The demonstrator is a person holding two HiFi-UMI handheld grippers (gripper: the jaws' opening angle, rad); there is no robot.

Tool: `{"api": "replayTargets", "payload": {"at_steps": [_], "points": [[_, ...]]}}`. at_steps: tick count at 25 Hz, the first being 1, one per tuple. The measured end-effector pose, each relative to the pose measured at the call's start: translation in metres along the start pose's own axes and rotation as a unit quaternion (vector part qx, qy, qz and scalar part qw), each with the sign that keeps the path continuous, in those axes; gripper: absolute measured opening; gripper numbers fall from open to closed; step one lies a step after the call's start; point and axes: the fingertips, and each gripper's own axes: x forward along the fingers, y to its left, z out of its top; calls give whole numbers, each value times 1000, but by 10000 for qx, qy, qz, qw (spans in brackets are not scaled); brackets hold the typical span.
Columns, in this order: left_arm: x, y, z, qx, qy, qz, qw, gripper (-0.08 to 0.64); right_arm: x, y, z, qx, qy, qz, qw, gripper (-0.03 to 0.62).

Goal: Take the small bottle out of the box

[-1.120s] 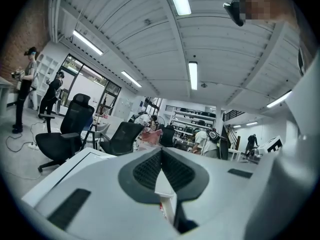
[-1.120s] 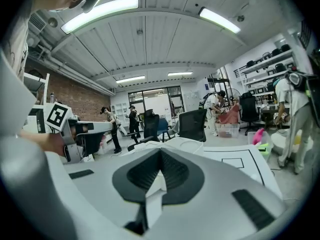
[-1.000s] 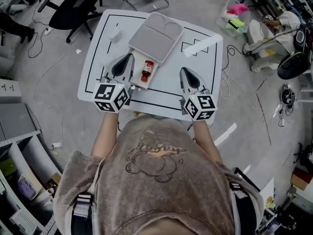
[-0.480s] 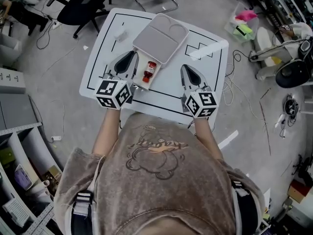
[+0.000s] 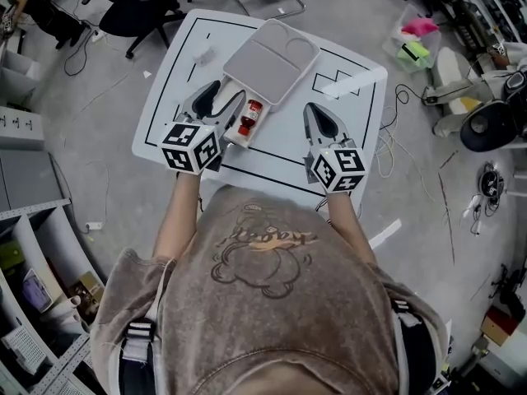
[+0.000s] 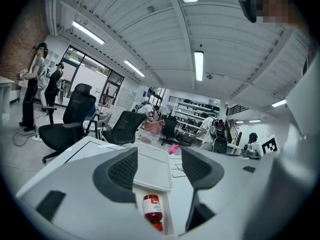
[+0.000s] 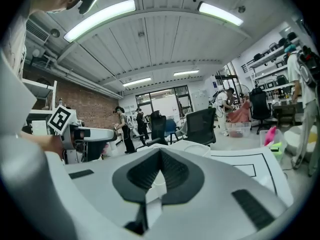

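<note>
Two grippers: both rested over the near half of the desk [image 5: 276, 134], the left one by the box and the right one off to the right side.
Left gripper [image 6: 159, 158]: its jaws were opening, with the pads well spread and pressing on nothing. The box's near end and the bottle showed between them.
Right gripper [image 7: 160, 159]: its jaws were together with nothing held. Only a sliver of white surface showed past the tips.
Box [image 5: 272, 60]: a flat grey-white case at the middle of the desk, reaching toward the far edge. Its drawer [image 5: 239, 138] was drawn out toward the near edge.
Small bottle [image 5: 249, 115]: red with a white label, it lay on its side in the open drawer, not yet out.
Long axis: it ran along the drawer from the far edge toward the near edge, slightly slanted. What looked like the cap pointed to the near edge.
Key relation: the bottle lay below and short of the left fingertips, in line with the gap between the jaws. In the head view it sat just beside that gripper's right jaw.
Nearer hand: the left, clearly. The right gripper stood well apart from the drawer, toward the desk's right edge.
Judgement: the coming move likely called for the left gripper to dip and draw back a little, so the pads closed across the bottle's width, not its length.
Risk: the drawer walls sat close to the bottle, so a jaw might have caught the rim.
</note>
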Motion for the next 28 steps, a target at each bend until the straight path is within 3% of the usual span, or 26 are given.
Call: {"api": "replayTargets", "payload": {"at_steps": [7, 17, 28], "points": [[15, 10, -18, 44, 506, 139, 9986, 362, -2, -7, 4, -1, -24, -6, 10000, -3], [43, 18, -63, 556, 1659, 52, 9846, 372, -2, -15, 2, 38, -17, 13, 10000, -3], [65, 18, -122, 888, 2971, -215, 9505, 373, -3, -28, 0, 149, -44, -101, 9998, -3]]}}
